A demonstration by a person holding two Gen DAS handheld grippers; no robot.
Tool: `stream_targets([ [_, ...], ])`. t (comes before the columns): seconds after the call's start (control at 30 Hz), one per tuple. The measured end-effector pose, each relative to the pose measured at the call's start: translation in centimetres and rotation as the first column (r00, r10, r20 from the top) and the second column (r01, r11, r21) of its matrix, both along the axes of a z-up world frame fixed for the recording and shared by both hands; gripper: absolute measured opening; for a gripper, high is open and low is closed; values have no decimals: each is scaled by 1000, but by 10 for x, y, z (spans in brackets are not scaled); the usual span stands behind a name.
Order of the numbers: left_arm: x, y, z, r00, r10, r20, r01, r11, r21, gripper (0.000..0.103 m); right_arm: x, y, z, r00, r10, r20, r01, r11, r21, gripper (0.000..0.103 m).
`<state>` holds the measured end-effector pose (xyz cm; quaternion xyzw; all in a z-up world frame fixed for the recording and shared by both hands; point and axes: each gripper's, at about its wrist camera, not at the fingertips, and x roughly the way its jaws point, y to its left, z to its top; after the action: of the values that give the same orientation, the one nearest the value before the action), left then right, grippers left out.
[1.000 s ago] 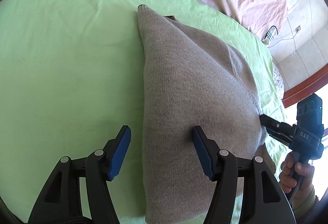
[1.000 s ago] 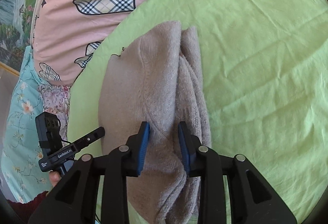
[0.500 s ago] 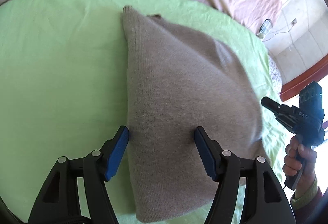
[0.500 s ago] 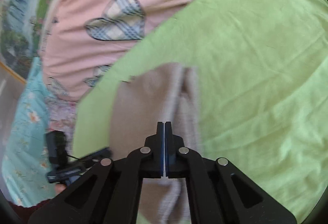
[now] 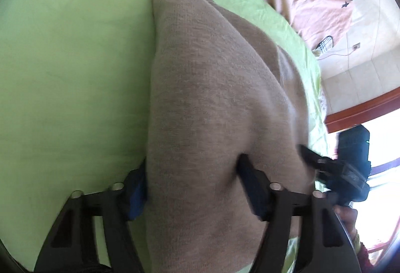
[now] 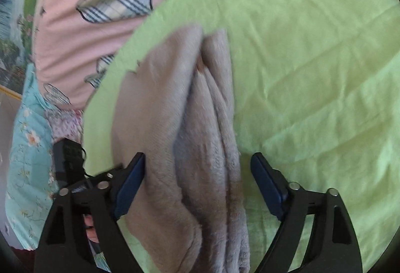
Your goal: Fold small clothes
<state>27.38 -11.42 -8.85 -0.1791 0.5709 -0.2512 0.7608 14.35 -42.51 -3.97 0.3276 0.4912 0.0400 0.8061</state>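
Note:
A taupe knitted garment (image 5: 212, 98) lies folded lengthwise on the green sheet (image 5: 62, 60). My left gripper (image 5: 192, 163) is low over its near end. The left pad (image 5: 136, 191) sits at the fold edge and the right finger (image 5: 252, 188) rests on the knit. Its jaws are closing with the cloth between them, still wide apart. In the right wrist view the garment (image 6: 155, 110) shows its fluffy layered edges. My right gripper (image 6: 197, 156) straddles them with its jaws opening. One pad (image 6: 130, 180) is over the cloth, the other (image 6: 266, 185) over bare sheet.
The green sheet (image 6: 312, 60) covers a bed with a pink quilt (image 6: 82, 30) bearing plaid hearts at the far side. A floral blue cover (image 6: 27, 148) lies left. Tiled floor (image 5: 362, 68) and a red-brown wooden edge (image 5: 362, 110) lie beyond the bed's right side.
The right gripper closed fully and pulled back off the cloth, then spread wide and came down over the layered edges. The left gripper sank closer onto the garment.

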Motion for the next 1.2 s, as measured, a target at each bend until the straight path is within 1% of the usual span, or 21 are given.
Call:
stream_targets([
  [0.07,-5,-2,8,999,-7,43,7,1000,15,47,2,-1,-6,1000,-9,-5,9,997,74,46],
  [0.17,-13,3,24,996,-6,86,5,1000,13,40,-1,8,5,1000,-10,15,9,998,61,39],
  [0.23,-23,12,41,991,-2,131,-1,1000,19,39,-4,18,14,999,-1,47,-2,997,72,37],
  [0.3,-34,25,56,986,10,168,-16,999,37,39,-5,32,25,996,34,82,-41,995,89,35],
  [0.37,-45,45,68,981,35,193,-45,998,48,39,-4,53,32,991,84,109,-94,992,89,35],
  [0.47,-66,85,84,971,99,217,-116,991,66,39,-2,93,36,973,166,158,-182,979,94,35],
  [0.53,-80,104,90,964,122,235,-147,985,94,39,0,120,32,958,221,181,-242,965,101,34],
  [0.6,-96,126,91,958,153,243,-185,975,118,39,1,143,23,946,264,186,-289,950,118,34],
  [0.63,-102,136,88,957,165,238,-198,973,122,39,2,155,16,941,286,183,-311,942,126,34],
  [0.7,-115,155,75,961,189,202,-217,967,130,39,-1,170,1,936,314,159,-335,933,131,34],
  [0.8,-121,165,45,969,199,144,-221,963,156,40,-4,187,-23,936,341,83,-349,933,94,34],
  [0.83,-122,166,38,970,201,135,-221,963,153,43,-5,189,-28,939,339,59,-343,936,79,34],
  [0.87,-122,166,36,970,202,136,-222,964,145,49,-6,188,-33,944,329,33,-330,942,64,36],
  [0.93,-119,168,36,973,200,119,-215,969,123,53,-7,183,-35,950,313,22,-314,947,71,39],
  [0.97,-118,170,37,974,197,116,-210,971,117,56,-7,182,-33,953,304,14,-304,951,61,44],
  [1.0,-115,172,40,973,194,124,-208,971,114,57,-7,180,-28,956,292,5,-292,956,38,46],
  [1.07,-109,179,47,969,199,148,-216,970,112,61,-8,177,-13,961,275,16,-275,961,-12,46],
  [1.13,-99,185,51,965,213,155,-230,968,102,65,-6,173,5,968,245,55,-242,969,-55,46],
  [1.2,-81,192,53,961,229,155,-245,965,95,65,5,172,17,969,226,96,-220,973,-71,46],
])
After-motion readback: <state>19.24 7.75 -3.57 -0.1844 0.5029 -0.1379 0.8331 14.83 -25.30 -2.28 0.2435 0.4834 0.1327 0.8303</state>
